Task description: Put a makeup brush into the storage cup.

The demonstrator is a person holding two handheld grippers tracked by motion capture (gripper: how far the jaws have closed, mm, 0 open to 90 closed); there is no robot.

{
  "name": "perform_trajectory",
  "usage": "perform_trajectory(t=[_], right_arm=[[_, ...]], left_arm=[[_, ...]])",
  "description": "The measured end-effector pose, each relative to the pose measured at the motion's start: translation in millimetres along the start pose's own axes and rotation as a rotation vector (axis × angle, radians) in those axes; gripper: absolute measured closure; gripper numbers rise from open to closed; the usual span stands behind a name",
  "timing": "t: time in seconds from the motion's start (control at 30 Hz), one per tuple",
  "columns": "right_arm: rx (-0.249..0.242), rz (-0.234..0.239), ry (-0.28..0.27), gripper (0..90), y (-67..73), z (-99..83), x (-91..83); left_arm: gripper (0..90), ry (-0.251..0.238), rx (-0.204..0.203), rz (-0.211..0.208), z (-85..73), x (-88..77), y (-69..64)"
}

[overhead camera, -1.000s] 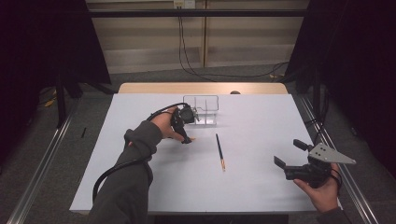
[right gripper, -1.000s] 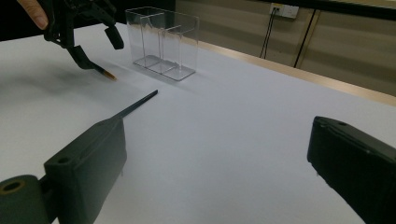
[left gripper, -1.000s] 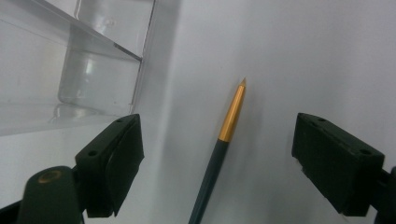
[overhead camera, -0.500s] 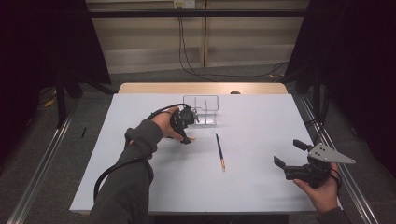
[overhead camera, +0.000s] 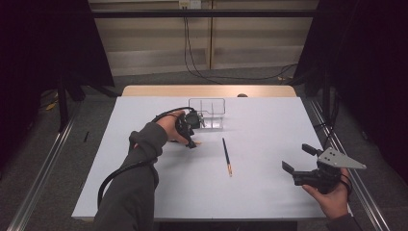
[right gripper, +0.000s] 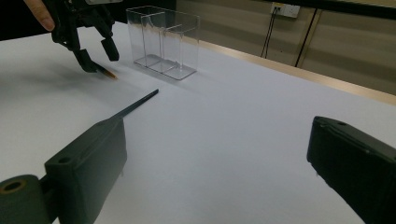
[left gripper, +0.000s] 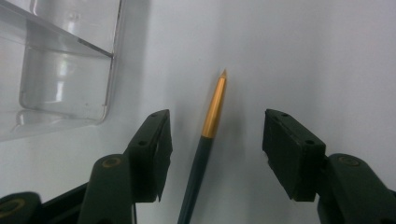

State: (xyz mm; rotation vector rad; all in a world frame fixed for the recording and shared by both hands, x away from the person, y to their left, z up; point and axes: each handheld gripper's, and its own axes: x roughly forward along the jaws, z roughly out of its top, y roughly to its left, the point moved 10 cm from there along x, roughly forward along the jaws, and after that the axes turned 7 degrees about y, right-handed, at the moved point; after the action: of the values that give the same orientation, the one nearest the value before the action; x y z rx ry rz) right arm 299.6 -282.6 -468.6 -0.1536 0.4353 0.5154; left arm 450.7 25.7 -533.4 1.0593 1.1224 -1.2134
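Table point(overhead camera: 269, 192), covered in white, carries all items. Clear two-compartment holder point(overhead camera: 208, 113), both compartments empty, stands at 12 o'clock. Left gripper point(left gripper: 212, 154) straddles a gold-tipped pen point(left gripper: 211, 121) lying flat at the holder's 7 o'clock; jaws have been closing, pads not yet touching. A second pen point(overhead camera: 226, 156) lies mid-table. Right gripper point(right gripper: 215, 158) idles open at 4 o'clock

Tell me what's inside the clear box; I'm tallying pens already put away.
The clear box looks empty: through its walls both compartments show a bare floor. One pen lies on the table between the left tool's jaws, another pen lies mid-table.
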Motion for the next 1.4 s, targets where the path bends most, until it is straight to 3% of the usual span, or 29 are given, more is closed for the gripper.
perform_trajectory(t=[0.4, 0.73, 0.93, 1.2, 1.4], right_arm=[[-0.002, -0.001, 0.002, 4.4, -0.1, -0.6, 0.3], [-0.004, -0.004, 0.003, 4.4, -0.5, -0.9, 0.2], [0.000, 0.000, 0.008, 4.4, -0.4, -1.4, -0.1], [0.001, -0.002, 0.006, 4.4, -0.7, -1.5, 0.1], [0.000, -0.010, 0.006, 4.4, -1.1, -1.4, 0.2]], left_arm=[[54.2, 0.011, 0.000, -0.034, -1.8, 4.6, -3.8], [62.7, 0.013, 0.006, -0.029, -0.9, 6.8, -4.1], [66.4, 0.048, 0.023, -0.040, -3.3, 10.6, -5.7], [70.8, 0.053, 0.011, -0.048, -3.6, 11.4, -5.1], [72.4, 0.047, -0.023, -0.055, -3.9, 12.2, -4.5]])
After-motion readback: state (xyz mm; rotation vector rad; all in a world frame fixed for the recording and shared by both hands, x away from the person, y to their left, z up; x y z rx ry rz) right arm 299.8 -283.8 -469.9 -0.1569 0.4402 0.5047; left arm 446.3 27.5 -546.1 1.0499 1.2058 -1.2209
